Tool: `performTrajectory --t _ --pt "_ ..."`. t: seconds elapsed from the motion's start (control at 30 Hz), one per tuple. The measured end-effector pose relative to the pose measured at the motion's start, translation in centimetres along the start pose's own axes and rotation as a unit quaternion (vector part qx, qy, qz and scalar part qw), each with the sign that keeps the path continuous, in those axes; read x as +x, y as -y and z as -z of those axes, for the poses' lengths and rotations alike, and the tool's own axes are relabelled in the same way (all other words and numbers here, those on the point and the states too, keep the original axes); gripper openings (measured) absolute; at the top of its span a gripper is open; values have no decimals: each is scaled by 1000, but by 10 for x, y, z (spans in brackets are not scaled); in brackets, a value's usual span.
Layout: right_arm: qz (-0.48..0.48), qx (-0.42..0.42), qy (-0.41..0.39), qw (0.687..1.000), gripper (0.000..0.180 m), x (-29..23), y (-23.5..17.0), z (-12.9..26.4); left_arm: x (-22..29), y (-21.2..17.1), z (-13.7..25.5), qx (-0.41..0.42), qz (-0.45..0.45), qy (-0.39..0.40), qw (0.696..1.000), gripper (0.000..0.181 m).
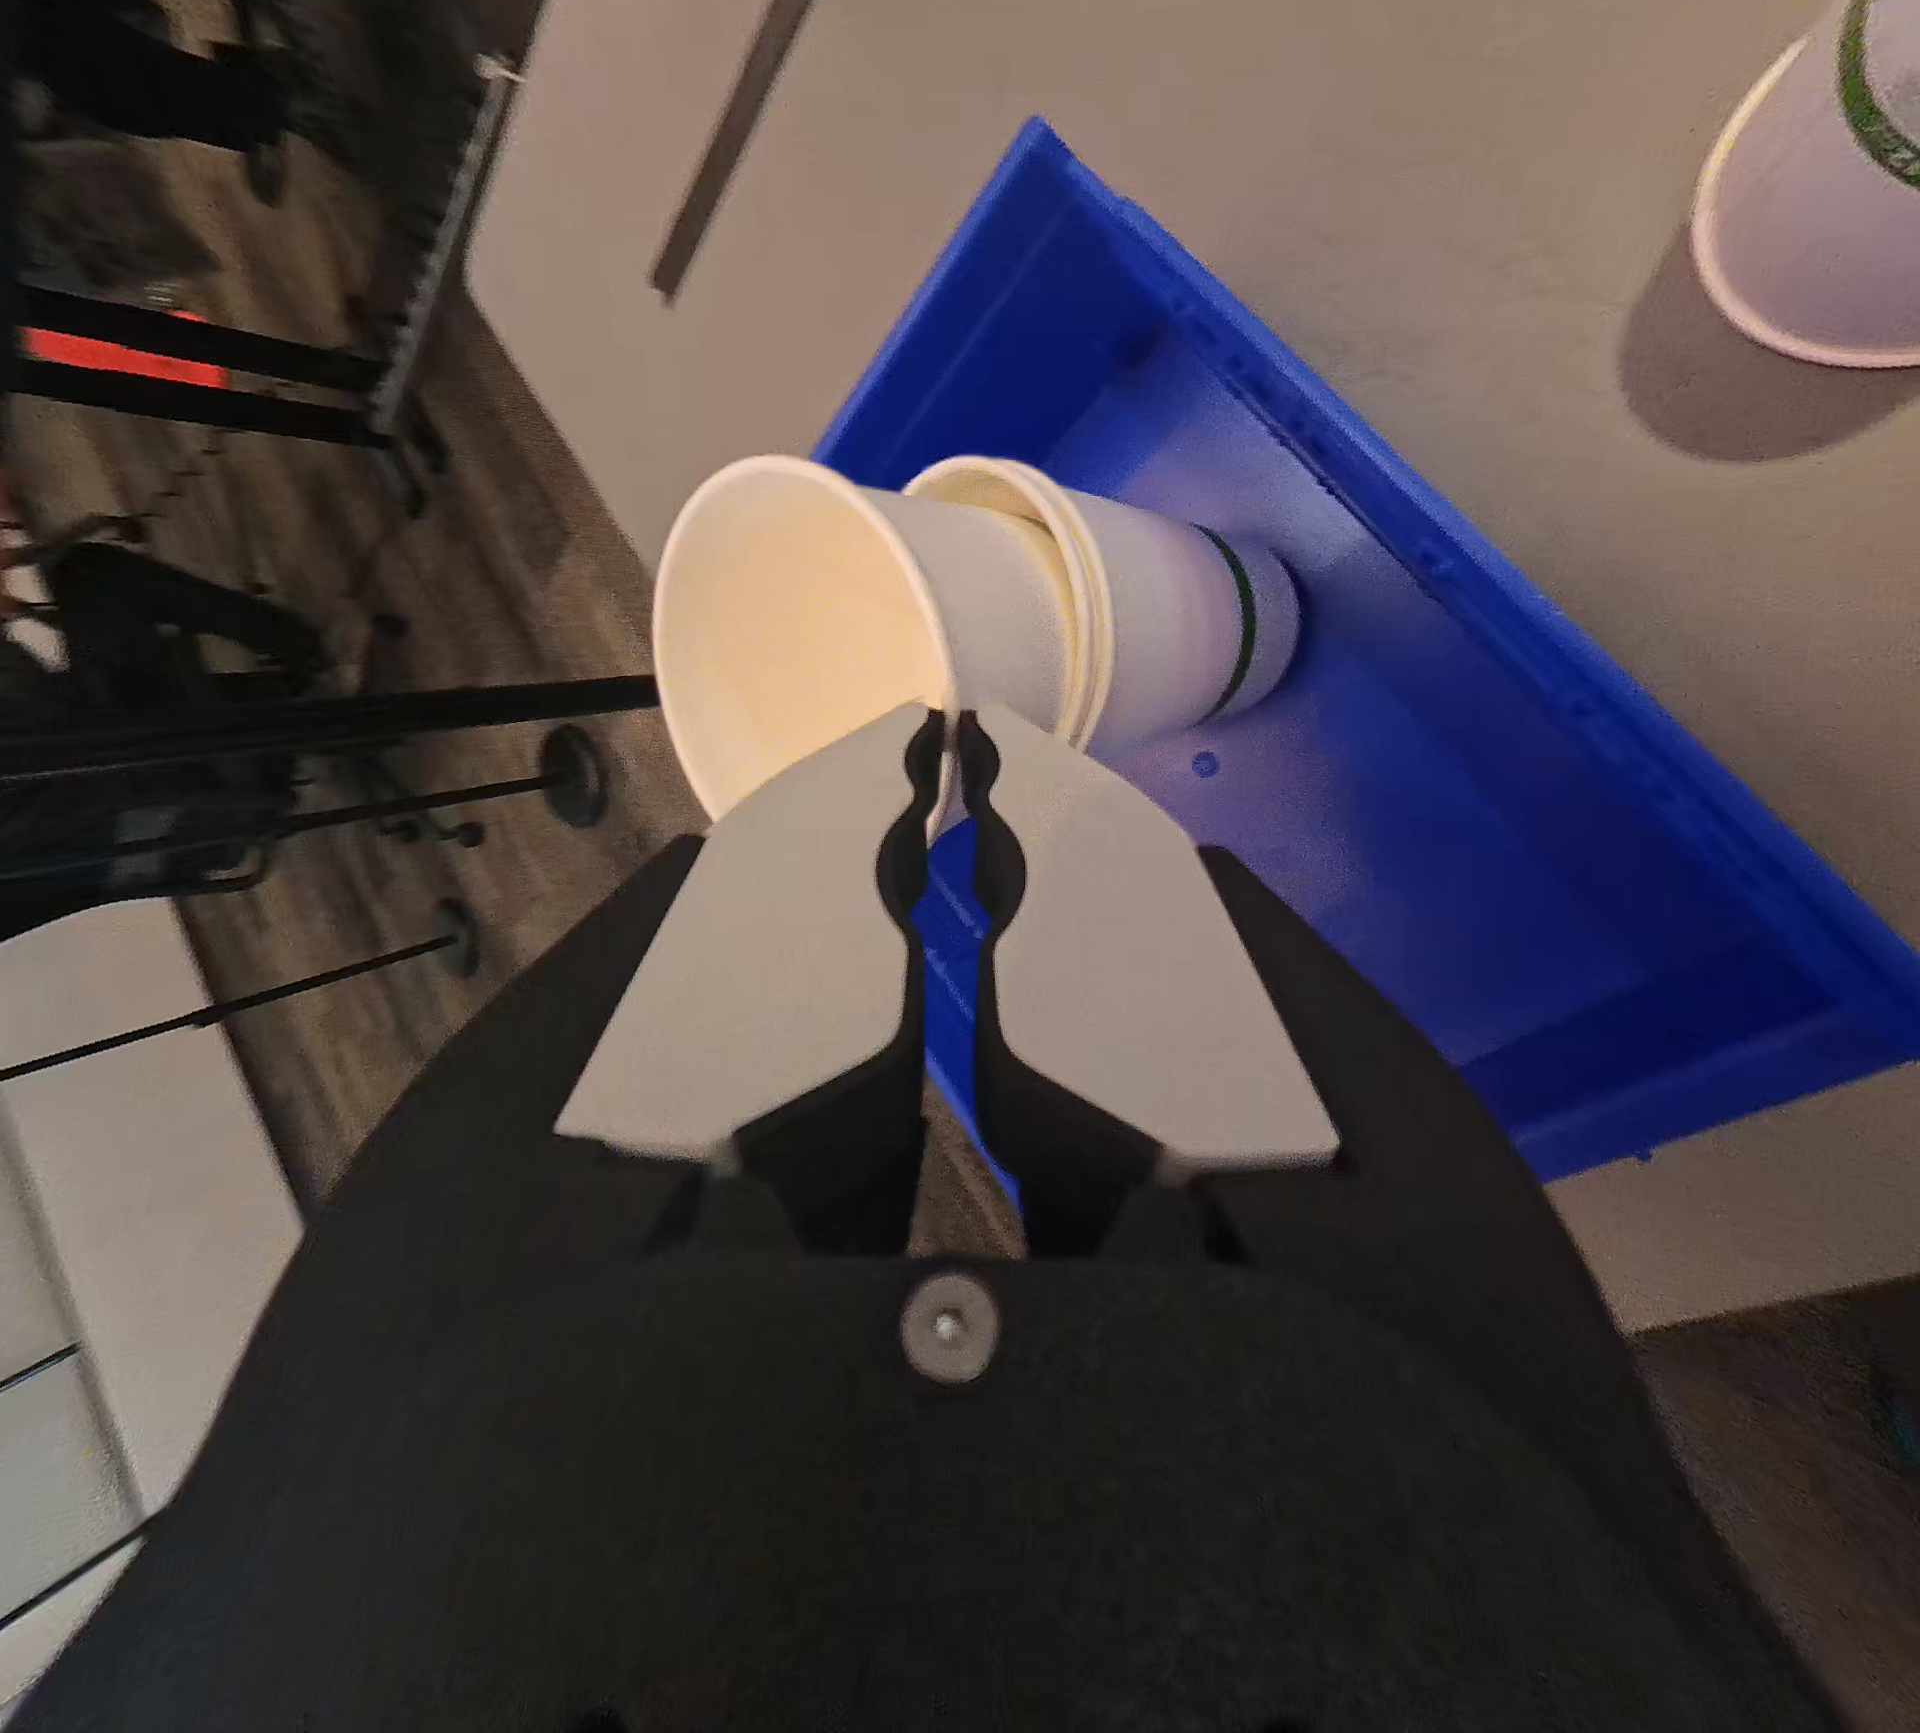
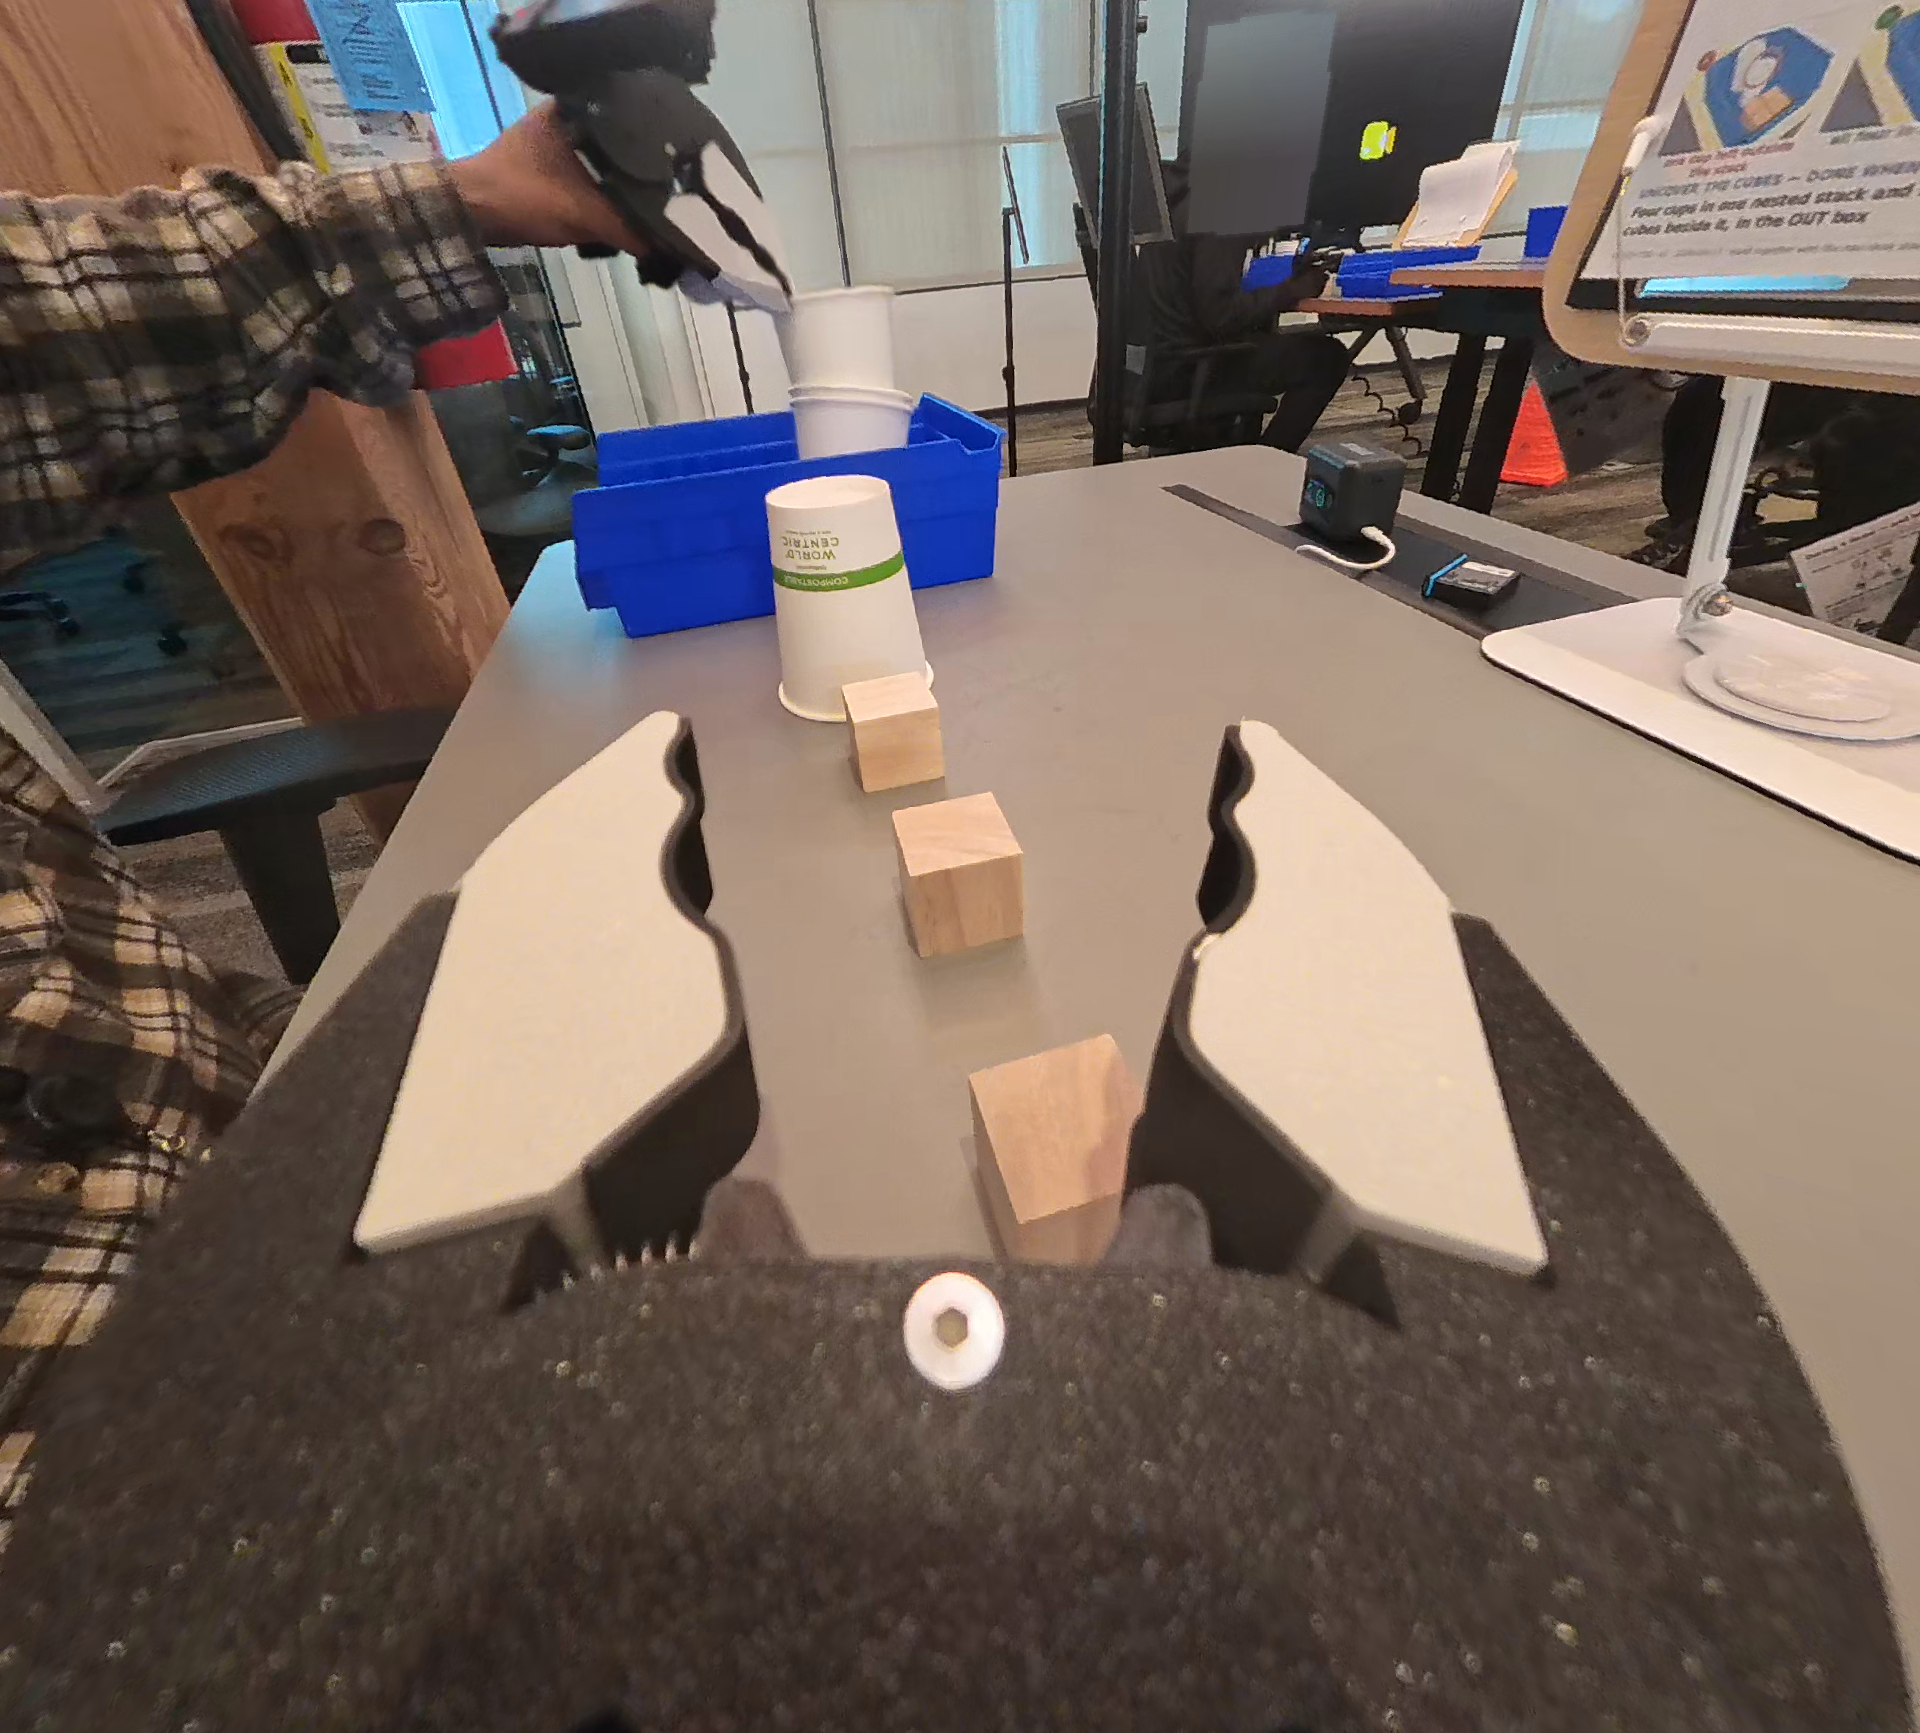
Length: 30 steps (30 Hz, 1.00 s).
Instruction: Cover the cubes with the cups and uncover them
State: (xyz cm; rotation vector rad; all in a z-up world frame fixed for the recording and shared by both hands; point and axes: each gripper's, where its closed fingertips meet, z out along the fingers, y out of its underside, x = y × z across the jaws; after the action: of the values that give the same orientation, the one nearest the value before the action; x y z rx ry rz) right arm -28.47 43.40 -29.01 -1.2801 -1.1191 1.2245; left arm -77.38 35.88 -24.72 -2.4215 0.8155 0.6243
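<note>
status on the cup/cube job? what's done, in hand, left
Looks like the uncover phase, though that is a guess. Done: three wooden cubes stand bare in a row on the table. In hand: the left gripper is shut on the rim of a paper cup, at the cup stack in the blue bin. Left: one upside-down cup on the table; what it hides cannot be seen. The right gripper is open, empty.

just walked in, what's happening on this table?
A person works two handheld grippers. The left gripper is shut on the rim of the top paper cup, tilted at the top of the cup stack standing in the blue bin. One upside-down cup stands on the grey table, with three bare wooden cubes in a row in front of it. The right gripper hovers open over the cubes.
</note>
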Motion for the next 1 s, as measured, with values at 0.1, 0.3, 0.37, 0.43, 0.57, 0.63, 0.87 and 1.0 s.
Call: performTrajectory --t 0.1,0.3,0.37,0.43,0.57,0.63,0.87,1.0 --pt "-1 2 2 1000 93 -1 1 0 -14 3 16 10 0 53 999 2" --pt "2 3 6 1000 93 -4 2 -1 -31 9 45 33 36 86 995 2" --pt "2 4 7 1000 93 -4 3 -1 -32 14 54 45 42 88 994 2" --pt "1 5 7 1000 93 -4 3 -1 -33 19 63 57 44 92 993 2" --pt "-2 5 9 1000 93 -4 2 -1 -34 34 84 81 54 103 990 2" --pt "-2 5 10 1000 93 -5 1 -2 -35 44 96 102 65 108 987 2" --pt "-7 10 3 1000 93 -4 0 -1 -26 96 138 225 114 82 964 2" --pt "-30 35 -4 999 94 -3 6 -2 6 141 159 330 137 14 934 2"
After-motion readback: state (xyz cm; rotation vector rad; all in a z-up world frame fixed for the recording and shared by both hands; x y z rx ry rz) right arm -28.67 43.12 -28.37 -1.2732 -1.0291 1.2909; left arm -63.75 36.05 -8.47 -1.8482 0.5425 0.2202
